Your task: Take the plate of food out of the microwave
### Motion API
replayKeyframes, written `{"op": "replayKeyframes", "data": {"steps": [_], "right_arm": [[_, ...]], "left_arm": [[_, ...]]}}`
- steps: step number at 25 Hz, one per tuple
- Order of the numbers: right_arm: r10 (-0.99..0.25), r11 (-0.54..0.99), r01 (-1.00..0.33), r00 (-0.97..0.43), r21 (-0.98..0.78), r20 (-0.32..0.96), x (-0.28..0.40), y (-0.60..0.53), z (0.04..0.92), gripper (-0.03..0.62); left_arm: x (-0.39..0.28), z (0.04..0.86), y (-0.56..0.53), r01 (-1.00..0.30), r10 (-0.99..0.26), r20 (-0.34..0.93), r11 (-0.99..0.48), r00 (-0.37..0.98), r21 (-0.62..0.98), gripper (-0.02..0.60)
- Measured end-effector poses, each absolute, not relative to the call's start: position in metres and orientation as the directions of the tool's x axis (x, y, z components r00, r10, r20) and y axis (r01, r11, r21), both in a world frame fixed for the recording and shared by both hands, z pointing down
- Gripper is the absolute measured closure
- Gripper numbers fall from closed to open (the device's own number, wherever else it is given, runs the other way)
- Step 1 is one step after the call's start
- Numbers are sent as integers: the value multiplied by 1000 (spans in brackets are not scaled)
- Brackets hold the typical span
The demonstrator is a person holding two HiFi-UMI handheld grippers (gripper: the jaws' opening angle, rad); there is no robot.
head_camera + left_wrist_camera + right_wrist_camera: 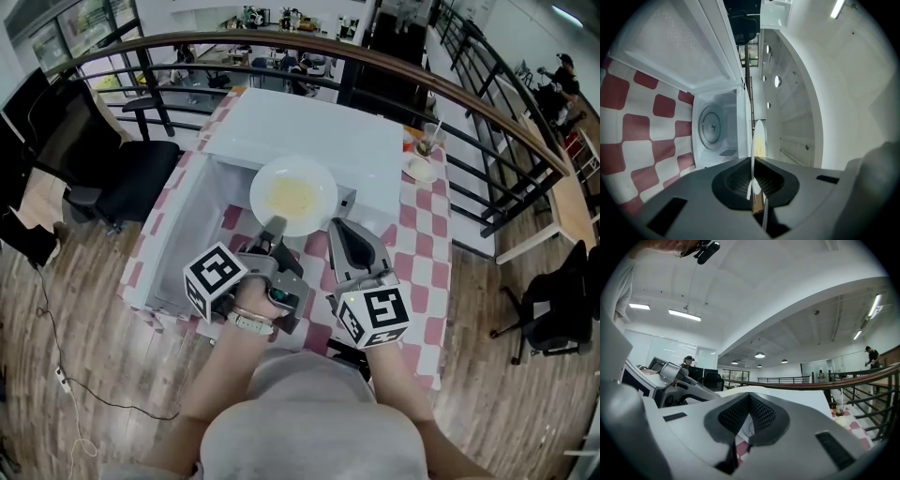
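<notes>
White round plate of pale yellow food [293, 195] is hovering level just outside the open front of the boxy white microwave [319, 141]. The left tool [275, 228] is pinching the thin, smooth rim at the plate's 6 o'clock, so the dish is lying at 12 o'clock from that tool. At the plate's 5 o'clock the right tool [345, 234] is sitting closed on nothing, ribbed black pads together, above the red-and-white checked tabletop [422, 244].

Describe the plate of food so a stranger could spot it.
On the red-and-white checked table stands a white microwave. In front of it the left gripper pinches the plate by its rim: round, white, yellow food inside, bigger than the small dish.
</notes>
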State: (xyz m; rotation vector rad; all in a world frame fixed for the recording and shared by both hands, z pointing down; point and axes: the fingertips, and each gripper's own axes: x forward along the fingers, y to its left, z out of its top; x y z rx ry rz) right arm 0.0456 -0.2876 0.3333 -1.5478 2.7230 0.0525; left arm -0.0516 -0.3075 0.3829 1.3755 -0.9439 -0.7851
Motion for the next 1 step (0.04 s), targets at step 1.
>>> {"op": "replayKeyframes", "data": {"steps": [1], "right_arm": [[-859, 512, -859, -512, 25, -24, 46, -287, 333, 569]], "left_arm": [[-52, 383, -307, -74, -895, 89, 63, 438, 995, 571]]}}
